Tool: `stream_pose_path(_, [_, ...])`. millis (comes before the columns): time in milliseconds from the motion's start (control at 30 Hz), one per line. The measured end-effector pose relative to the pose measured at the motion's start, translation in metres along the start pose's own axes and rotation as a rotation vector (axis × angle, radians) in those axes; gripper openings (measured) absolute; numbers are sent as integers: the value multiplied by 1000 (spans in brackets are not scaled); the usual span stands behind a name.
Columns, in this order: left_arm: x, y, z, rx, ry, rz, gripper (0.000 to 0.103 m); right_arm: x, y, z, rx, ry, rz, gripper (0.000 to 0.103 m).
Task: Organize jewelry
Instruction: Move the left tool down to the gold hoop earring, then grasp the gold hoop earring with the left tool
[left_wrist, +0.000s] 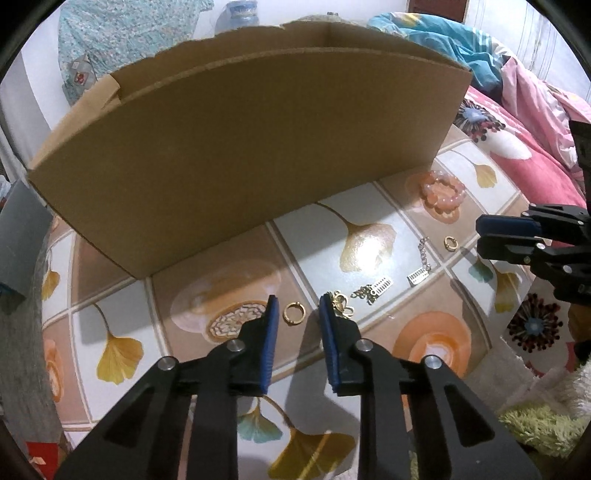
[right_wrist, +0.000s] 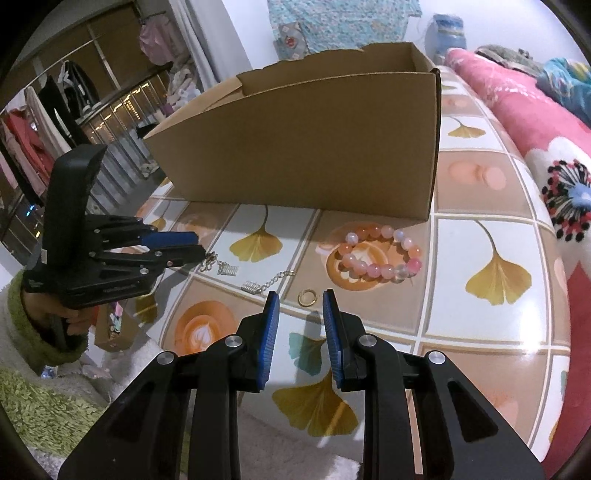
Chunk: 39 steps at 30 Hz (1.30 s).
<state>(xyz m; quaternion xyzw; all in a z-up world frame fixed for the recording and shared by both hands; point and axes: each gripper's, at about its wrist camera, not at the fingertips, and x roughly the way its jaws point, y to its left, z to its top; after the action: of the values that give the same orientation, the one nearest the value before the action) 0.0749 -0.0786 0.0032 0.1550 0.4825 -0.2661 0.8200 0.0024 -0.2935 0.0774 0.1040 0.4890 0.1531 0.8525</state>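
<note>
Both claws hung low over the table (right_wrist: 491, 206) with jaws apart and nothing between them: the left gripper (left_wrist: 296, 308) straddled a plain gold ring (left_wrist: 294, 314) lying on the cloth, while the right gripper (right_wrist: 300, 304) was spread just short of a small gold hoop (right_wrist: 306, 297). Largest on the tabletop was the open cardboard box (left_wrist: 236, 162), standing upright at the far side with its long brown wall facing the cameras; its inside could not be seen from either view. Beneath everything lay the glossy tablecloth (left_wrist: 362, 229), printed with ginkgo leaves and coffee cups in a tiled pattern, and a pink floral blanket (right_wrist: 532, 122) was heaped beyond the table's right edge. Near the box's right corner sat a pink beaded bracelet (right_wrist: 380, 254), resting flat in a closed loop on a coffee-cup print. Between the two grippers a silver chain (right_wrist: 271, 278) lay stretched, with a small ribbed clasp at its end, and a second ribbed clasp (right_wrist: 228, 269) was a little apart from it. Just beside the left gripper's right finger lay a gold butterfly-shaped charm (left_wrist: 341, 304), touching or nearly touching the blue pad, with a tangle of fine gold chain (left_wrist: 364, 293) next to it.
</note>
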Motion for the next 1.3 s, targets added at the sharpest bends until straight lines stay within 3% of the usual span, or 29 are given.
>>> stream_pose_path(267, [6,-4,0,11,41,-7,22,-1,-2,0,2,-3,4,24])
stream_pose_path(500, [6,-7,0,29,25,3,22,-2,-1,0,5,-8,0,24])
stream_pose_path(633, [8,-11,1,47,19,7,11,-3,-2,0,5,-11,1,24])
stream_pose_path(767, [9,-13,1,51,15,14,10,-5,-1,-1,0,-11,-6,23])
stream_pose_path(1300, [-8,1,-2,-2,-13,14,10,9,18,-1,-138,10,-134,22])
